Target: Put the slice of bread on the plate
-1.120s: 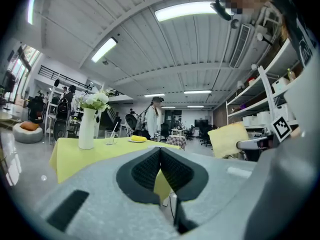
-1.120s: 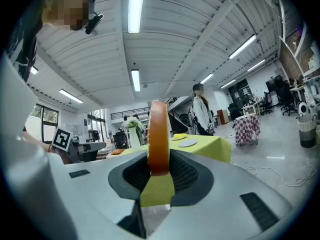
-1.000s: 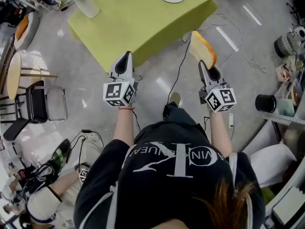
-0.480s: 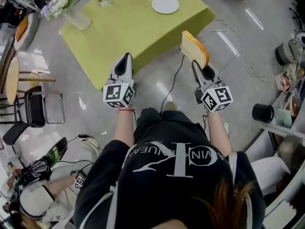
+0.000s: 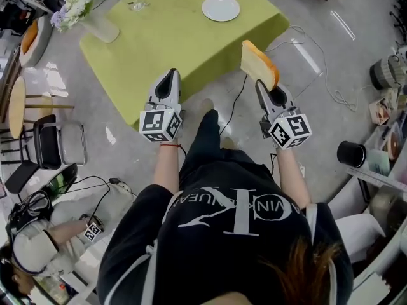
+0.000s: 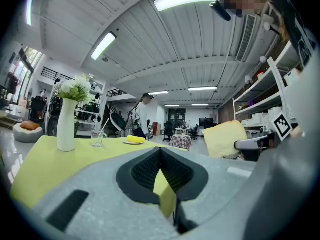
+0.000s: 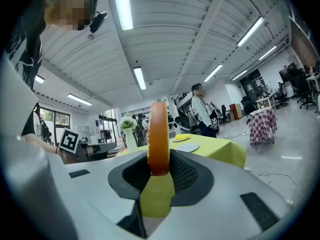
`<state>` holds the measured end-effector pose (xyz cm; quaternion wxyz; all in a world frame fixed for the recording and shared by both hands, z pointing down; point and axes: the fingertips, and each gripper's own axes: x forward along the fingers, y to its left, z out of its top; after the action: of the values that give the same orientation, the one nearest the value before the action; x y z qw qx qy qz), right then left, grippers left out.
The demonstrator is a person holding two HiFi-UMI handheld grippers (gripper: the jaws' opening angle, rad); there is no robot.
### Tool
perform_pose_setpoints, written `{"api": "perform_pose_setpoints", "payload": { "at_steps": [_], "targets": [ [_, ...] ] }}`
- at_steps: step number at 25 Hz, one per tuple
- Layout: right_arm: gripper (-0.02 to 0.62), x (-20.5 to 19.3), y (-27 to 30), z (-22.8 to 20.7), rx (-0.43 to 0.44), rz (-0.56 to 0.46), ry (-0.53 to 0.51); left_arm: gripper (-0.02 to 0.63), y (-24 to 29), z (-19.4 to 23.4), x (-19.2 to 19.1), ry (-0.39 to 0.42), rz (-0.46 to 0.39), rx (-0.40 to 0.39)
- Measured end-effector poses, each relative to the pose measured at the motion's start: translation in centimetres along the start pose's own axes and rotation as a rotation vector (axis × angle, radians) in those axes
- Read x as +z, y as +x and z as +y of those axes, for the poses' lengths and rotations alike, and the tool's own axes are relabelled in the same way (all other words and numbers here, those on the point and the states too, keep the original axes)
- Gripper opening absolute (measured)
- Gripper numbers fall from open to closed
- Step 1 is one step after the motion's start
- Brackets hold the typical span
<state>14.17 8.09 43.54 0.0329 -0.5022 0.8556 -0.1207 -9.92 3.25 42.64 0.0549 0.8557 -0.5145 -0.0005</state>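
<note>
My left gripper (image 5: pixel 168 76) is clenched on nothing. The round white plate (image 5: pixel 220 8) sits bare on the lime-green tabletop (image 5: pixel 159 43), well ahead. My right gripper (image 5: pixel 265 86) grasps the orange-crusted pale slice of bread (image 5: pixel 257 63) upright. I judge that approach and placing are left.

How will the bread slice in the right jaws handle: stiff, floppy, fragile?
Probably fairly stiff: the bread stands upright above the right gripper without drooping. Likely light and soft, so the jaws, which pinch only its lower edge, may dent or tear it. It may wobble or slip if swung fast.
</note>
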Motion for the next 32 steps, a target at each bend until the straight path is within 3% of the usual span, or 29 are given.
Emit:
{"api": "perform_pose_setpoints", "payload": {
  "at_steps": [8,18,32],
  "targets": [
    [0.097,0.9,4.6,-1.9,0.006,0.016,-0.006,0.005,4.9,2.8,1.2,-0.001,-0.02,0.002],
    [0.097,2.6,14.5,-5.0,-0.003,0.046,0.026,0.005,13.7,8.7,2.6,-0.019,0.006,-0.018],
    [0.097,3.2,19.8,-10.0,0.004,0.06,0.083,0.005,21.8,9.1,2.4,-0.018,0.017,-0.052]
  ]
}}
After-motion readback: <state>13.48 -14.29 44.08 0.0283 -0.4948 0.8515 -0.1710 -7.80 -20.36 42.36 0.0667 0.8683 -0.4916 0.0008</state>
